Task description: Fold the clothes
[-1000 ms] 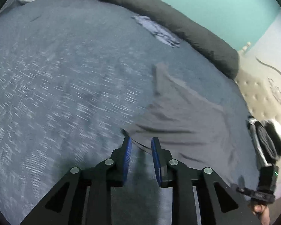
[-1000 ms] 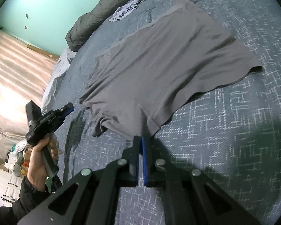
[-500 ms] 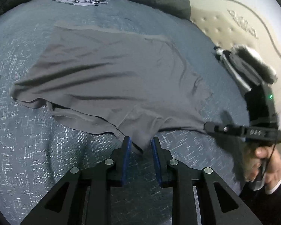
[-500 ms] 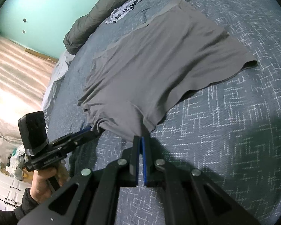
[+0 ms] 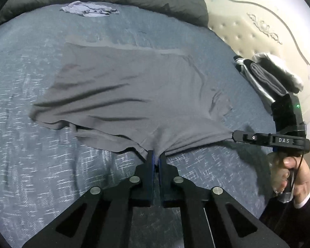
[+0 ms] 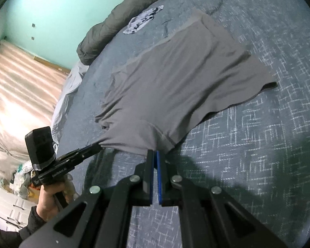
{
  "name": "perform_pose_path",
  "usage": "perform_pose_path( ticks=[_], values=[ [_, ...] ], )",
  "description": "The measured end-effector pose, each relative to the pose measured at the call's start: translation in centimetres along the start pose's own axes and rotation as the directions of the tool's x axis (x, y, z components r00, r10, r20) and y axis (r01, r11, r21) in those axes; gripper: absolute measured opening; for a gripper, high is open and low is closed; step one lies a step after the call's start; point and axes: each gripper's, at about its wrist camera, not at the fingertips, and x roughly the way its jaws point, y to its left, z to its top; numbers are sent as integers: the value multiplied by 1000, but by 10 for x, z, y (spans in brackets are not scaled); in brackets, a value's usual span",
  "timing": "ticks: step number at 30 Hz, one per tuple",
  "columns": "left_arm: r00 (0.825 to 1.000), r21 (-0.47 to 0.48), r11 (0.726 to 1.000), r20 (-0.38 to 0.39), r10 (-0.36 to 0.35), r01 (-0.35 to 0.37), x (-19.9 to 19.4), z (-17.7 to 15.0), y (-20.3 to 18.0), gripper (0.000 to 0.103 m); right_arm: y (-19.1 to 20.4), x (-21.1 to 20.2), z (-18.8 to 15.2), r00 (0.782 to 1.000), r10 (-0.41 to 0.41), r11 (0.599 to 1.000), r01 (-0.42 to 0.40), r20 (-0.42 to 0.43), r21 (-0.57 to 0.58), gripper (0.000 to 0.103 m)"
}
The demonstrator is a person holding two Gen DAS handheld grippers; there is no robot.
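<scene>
Both tongs (image 6: 155, 155) pinch the grey shirt's (image 6: 175, 78) near hem.

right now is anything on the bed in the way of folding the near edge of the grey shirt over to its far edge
Nothing visible. Both grippers, left and right, grip the grey shirt; the crumpled cloth lies beyond it.

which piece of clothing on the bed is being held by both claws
The large plain grey garment, pinched at its near edge by both claws; the small pale crumpled garment lies untouched by the bolster.
</scene>
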Motion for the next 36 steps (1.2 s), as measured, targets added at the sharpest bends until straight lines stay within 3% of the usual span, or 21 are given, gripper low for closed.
perform_pose_path(
  ticks=[8, 15, 17, 18, 22, 24, 27, 28, 33, 36],
  values=[
    [997, -14, 1000, -73, 12, -13, 30, -18, 0, 3, -1, 15, -8, 997, -47, 999, 46, -56, -22, 2],
    [998, -50, 999, -56, -1, -2, 33, -15, 3, 5, -4, 18, -7, 998, -23, 1000, 23, -53, 6, 6],
    [999, -69, 998, -41, -6, 3, 28, -12, 7, 5, -10, 15, -4, 999, -13, 999, 15, -45, 42, 20],
    [999, -78, 997, -34, -8, 5, 26, -10, 10, 5, -14, 11, -2, 1000, 5, 998, -3, -26, 70, 28],
    [1000, -116, 993, -3, -16, 16, 17, -4, 19, 9, -30, -22, 12, 993, 20, 989, -37, 117, 141, 28],
    [1000, -134, 991, 12, -20, 22, 13, -1, 23, 15, -44, -40, 21, 978, -40, 982, 2, 204, 186, 28],
    [999, -162, 986, 35, -25, 31, 6, 3, 30, 22, -67, -57, 34, 946, -158, 961, 81, 283, 265, 44],
    [999, -171, 985, 43, -27, 34, 4, 5, 32, 24, -75, -59, 37, 936, -196, 950, 107, 294, 292, 44],
    [996, -264, 964, 85, 6, 17, -5, 5, 66, 25, -105, -53, 43, 925, -222, 910, 83, 309, 406, 43],
    [996, -284, 959, 84, 26, -1, -6, 3, 77, 25, -104, -50, 47, 913, -250, 913, 111, 323, 393, 24]
  ],
)
